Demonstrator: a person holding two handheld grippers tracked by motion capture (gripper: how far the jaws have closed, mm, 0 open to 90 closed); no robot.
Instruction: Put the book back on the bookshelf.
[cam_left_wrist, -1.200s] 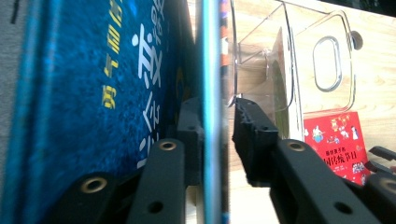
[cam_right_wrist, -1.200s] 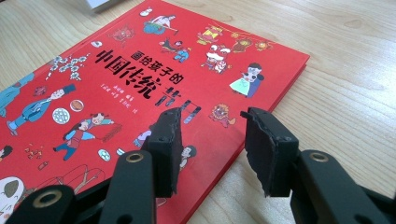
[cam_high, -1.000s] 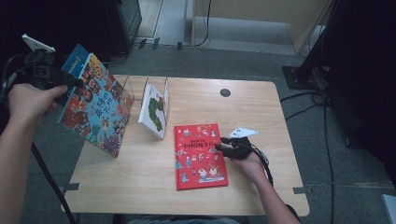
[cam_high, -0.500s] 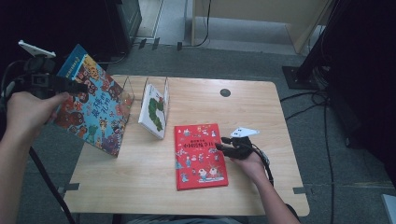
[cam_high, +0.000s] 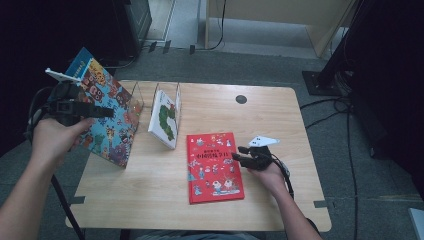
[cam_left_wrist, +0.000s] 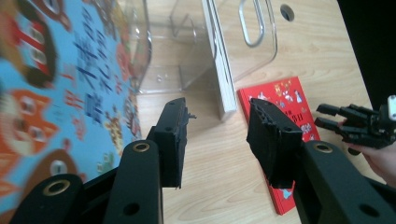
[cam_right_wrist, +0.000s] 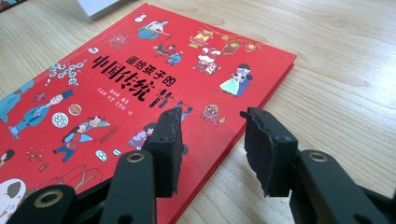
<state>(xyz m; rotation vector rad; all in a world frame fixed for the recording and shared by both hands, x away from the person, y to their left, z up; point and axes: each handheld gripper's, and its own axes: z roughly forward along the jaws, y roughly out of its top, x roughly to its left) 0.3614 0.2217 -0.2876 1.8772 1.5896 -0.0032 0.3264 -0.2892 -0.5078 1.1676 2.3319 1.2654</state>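
Blue book (cam_high: 107, 117) beside left hand-held gripper (cam_high: 92, 111)

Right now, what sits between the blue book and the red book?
In the high view, the white book stands in the clear rack between the blue book and the red book.

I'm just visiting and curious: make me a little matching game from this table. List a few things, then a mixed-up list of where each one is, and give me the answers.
Things:
1. red book
2. blue book
3. white book
4. right gripper

Places:
A. stands on edge in the clear rack
B. lies flat on the table
C. leans tilted at the table's left edge
D. rests at the red book's right edge, jaws apart

Pairs: 1-B, 2-C, 3-A, 4-D
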